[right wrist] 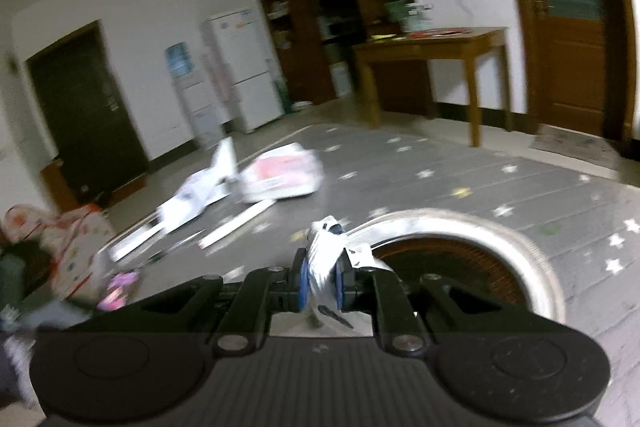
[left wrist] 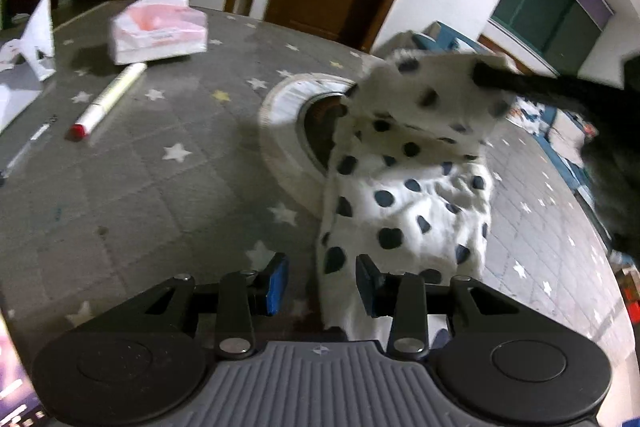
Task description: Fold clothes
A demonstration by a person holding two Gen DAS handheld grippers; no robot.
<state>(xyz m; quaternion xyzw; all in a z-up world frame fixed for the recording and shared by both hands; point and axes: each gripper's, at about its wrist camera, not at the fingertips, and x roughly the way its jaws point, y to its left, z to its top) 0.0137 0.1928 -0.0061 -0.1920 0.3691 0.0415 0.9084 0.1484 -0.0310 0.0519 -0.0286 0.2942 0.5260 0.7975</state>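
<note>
Near right, tabletop [left wrist: 160,195]: spotted garment [left wrist: 404,211] lifted
Right gripper [right wrist: 321,283]: jaws clamped on garment
Left gripper [left wrist: 322,283]: jaws apart, empty
Risk: thin pinch slipping

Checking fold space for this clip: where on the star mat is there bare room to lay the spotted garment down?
Bare star mat lies between the red-capped marker, the round ring and the left tongs. Another strip runs right of the spotted garment. The far left is crowded: tissue pack, papers, pen.
</note>
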